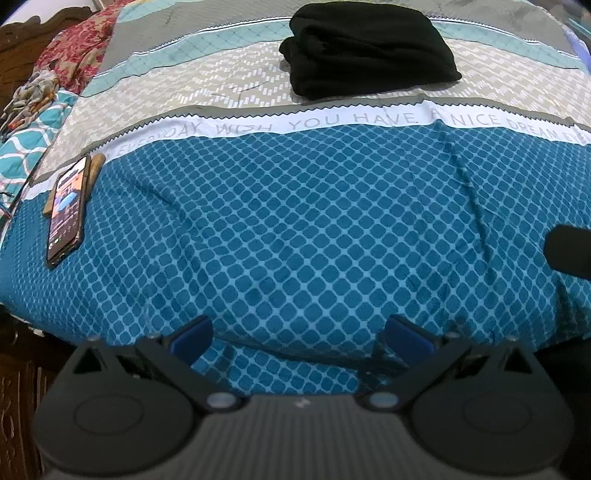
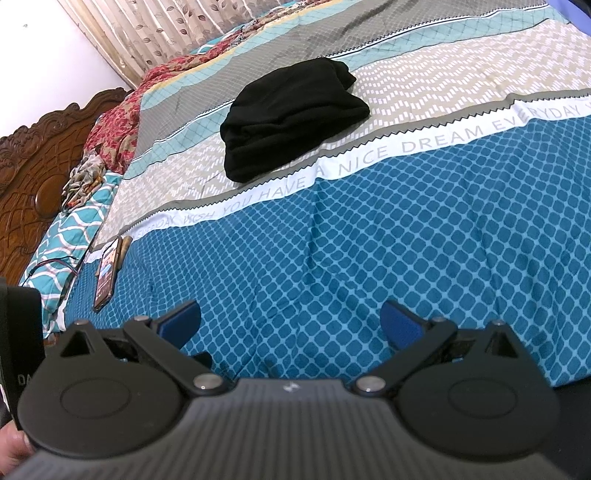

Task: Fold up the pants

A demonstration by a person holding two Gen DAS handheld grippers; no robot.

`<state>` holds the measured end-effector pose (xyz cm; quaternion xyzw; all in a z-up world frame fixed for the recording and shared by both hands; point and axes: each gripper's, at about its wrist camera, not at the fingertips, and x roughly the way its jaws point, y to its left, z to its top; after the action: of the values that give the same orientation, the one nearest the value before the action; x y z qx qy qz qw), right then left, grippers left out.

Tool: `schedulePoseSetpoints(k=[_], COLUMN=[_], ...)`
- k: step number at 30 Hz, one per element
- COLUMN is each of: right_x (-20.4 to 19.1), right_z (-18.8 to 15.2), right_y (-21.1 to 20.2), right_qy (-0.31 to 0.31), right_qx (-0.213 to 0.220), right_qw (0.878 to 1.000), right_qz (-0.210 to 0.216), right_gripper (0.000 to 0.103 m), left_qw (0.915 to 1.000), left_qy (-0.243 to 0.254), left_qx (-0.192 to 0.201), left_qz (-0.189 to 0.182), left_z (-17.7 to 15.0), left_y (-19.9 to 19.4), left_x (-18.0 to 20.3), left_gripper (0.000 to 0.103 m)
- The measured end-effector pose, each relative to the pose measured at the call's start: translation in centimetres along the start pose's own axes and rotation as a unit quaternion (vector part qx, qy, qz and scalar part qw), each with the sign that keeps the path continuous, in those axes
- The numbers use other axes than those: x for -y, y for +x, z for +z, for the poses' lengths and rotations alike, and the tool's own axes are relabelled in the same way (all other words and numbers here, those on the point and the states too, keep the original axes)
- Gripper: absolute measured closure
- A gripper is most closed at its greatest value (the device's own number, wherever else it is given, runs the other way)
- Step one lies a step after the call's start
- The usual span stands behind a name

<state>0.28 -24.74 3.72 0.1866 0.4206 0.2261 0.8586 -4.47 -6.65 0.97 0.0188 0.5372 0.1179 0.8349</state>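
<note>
The black pants (image 1: 365, 50) lie folded into a compact bundle on the beige zigzag band of the bedspread (image 1: 295, 221), far ahead of both grippers. In the right wrist view the same pants (image 2: 291, 114) sit up and to the left of centre. My left gripper (image 1: 299, 338) is open near the bed's front edge, its blue pads (image 1: 192, 338) wide apart with nothing between them. My right gripper (image 2: 291, 325) is likewise open over the blue patterned part of the bedspread (image 2: 369, 240), holding nothing. A dark part of the right gripper (image 1: 570, 254) shows at the left wrist view's right edge.
A phone (image 1: 66, 210) with a lit screen lies on the bed's left side, beside a brown case; the phone (image 2: 107, 273) also shows in the right wrist view. Floral bedding (image 2: 118, 125) and a carved wooden headboard (image 2: 33, 166) are at the left. A curtain (image 2: 166, 33) hangs behind.
</note>
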Motion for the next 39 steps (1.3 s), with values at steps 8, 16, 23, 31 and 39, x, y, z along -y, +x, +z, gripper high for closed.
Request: schedulePoseSetpoints(k=[8,16,23,31,39], right_x=[-0.16,0.03,0.09,0.02,0.09], right_z=[0.10,0.27,0.35,0.37,0.39], right_y=[-0.01,0.05,0.07,0.03,-0.04], right_qy=[-0.007,-0.008,-0.009,-0.008,-0.005], right_qx=[0.000,0.000,0.001,0.002,0.002], right_qw=[1.000,1.000,1.000,1.000,1.000], right_qz=[0.002,0.004,0.004,0.004,0.005], right_gripper=[0.000,0.000,0.000,0.000,0.000], left_qw=[0.9999,0.9998,0.9995,0.9994,0.9994], left_qy=[-0.006,-0.008,-0.012,-0.012,-0.012], left_qx=[0.009,0.013,0.017,0.015,0.013], left_qz=[0.012,0.014,0.024,0.028,0.030], left_z=[0.14,0.14,0.16,0.13,0.10], left_y=[-0.27,-0.36,-0.31,-0.16,-0.08], left_x=[-0.22,-0.25,-0.38,-0.43,-0.50], left_gripper=[0.000,0.000,0.000,0.000,0.000])
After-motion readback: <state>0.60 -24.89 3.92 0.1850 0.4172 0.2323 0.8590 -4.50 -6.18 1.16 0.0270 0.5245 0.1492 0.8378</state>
